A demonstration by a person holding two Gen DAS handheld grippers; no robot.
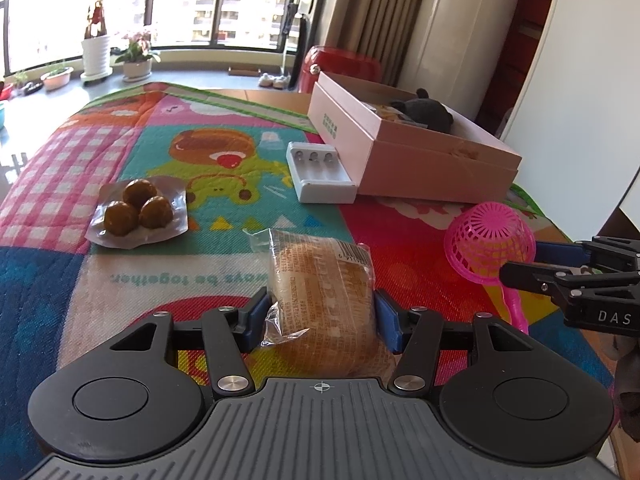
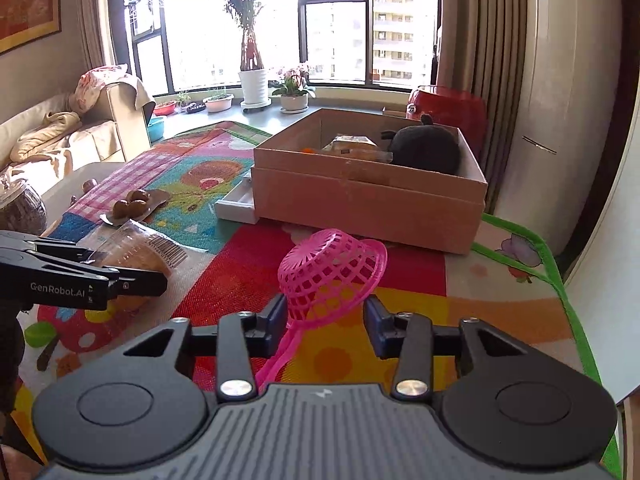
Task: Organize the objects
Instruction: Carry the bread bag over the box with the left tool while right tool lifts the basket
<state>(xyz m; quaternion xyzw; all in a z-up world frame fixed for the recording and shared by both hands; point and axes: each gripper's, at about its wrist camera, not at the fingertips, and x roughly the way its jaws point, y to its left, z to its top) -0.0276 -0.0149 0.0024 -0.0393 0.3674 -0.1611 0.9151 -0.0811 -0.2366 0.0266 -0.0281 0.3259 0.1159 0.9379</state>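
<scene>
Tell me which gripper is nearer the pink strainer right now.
Right. The right gripper is open and straddles the pink strainer where handle meets basket. The left gripper is off to the strainer's left, its fingers around the wrapped bread.
</scene>
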